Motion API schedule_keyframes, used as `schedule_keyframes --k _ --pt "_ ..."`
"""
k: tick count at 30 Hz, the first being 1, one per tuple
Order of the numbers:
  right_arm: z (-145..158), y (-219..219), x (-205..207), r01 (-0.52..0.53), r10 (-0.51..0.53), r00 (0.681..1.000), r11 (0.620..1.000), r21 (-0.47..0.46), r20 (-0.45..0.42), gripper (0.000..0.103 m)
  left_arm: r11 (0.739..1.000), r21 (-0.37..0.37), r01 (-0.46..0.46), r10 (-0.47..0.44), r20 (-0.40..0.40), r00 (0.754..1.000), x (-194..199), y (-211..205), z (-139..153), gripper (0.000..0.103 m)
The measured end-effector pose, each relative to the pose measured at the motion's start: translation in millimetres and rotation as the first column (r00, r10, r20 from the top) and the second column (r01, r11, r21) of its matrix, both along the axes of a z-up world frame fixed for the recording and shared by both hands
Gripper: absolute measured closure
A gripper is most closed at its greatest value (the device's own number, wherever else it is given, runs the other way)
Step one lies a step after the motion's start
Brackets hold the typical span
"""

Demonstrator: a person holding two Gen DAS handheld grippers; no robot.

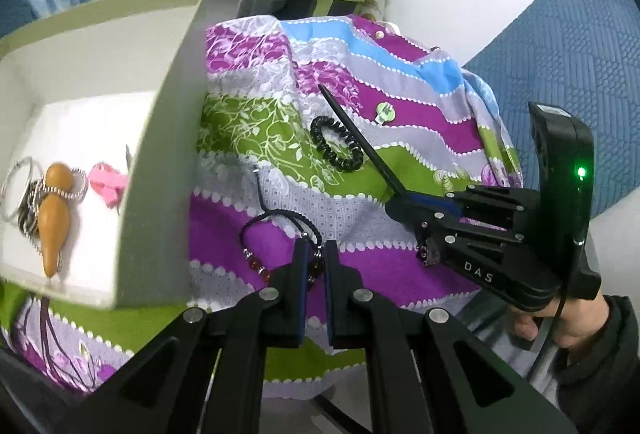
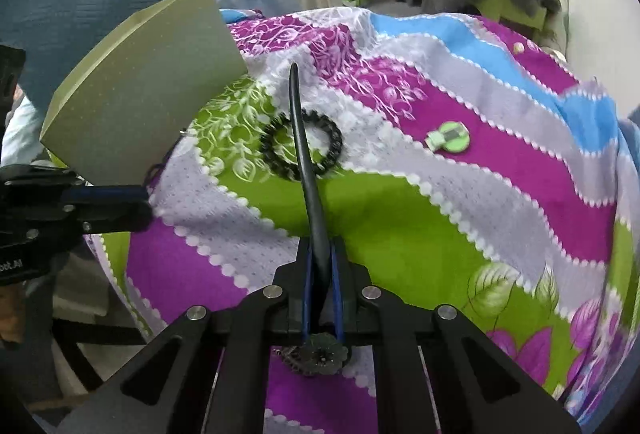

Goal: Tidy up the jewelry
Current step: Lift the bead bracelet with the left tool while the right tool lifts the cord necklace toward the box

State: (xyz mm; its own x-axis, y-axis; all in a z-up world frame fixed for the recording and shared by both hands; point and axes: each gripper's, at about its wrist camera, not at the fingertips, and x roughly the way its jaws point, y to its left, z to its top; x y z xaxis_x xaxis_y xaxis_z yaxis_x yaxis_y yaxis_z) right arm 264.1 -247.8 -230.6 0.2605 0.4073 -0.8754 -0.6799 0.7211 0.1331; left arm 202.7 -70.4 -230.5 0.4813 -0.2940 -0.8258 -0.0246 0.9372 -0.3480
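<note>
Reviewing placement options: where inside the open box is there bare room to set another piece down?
The box floor is bare at the back, behind the pink piece. The front is crowded: silver bangles, wooden pendant, chains. On the cloth, free room lies right of the green clip.

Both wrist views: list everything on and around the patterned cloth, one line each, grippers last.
Patterned cloth: one, purple, green, grey, blue; covers the surface.
Box: one, pale green, white inside; left, on the cloth.
Gourd pendant: one, tan; in the box.
Silver rings and chains: several; in the box.
Pink piece: one; in the box.
Coil hair tie: one, black; mid-cloth.
Round clip: one, green; right of the tie.
Beaded cord bracelet: one, black with red beads; held.
Hair stick: one, black; held.
Left gripper: shut on the bracelet.
Right gripper: shut on the stick.
</note>
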Motion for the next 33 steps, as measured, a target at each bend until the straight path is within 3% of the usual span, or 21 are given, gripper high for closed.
schedule_keyframes --k 9,13,19,27,33 --pt "-4 5 -15 0.012 -0.012 1.0 1.0 -0.021 -0.014 0.096 0.995 -0.078 -0.065 0.063 -0.029 0.998 -18 13 -1 0.098" --pt "-12 7 -14 0.028 -0.03 0.999 0.998 -0.049 -0.034 0.096 0.996 -0.063 -0.064 0.061 -0.036 0.997 -20 10 -3 0.098" --pt "-4 -2 -10 0.109 -0.109 0.992 0.994 0.0 -0.064 0.096 0.996 -0.067 -0.056 0.056 -0.011 0.998 -22 13 7 0.098" --pt "37 -35 -6 0.327 -0.317 0.941 0.942 0.081 -0.117 0.096 0.995 -0.075 -0.064 0.068 0.052 0.996 -19 29 62 0.098" --pt "108 -26 -12 0.365 -0.362 0.931 0.924 0.115 -0.05 0.096 0.996 -0.066 -0.063 0.071 0.129 0.989 -16 50 127 0.098"
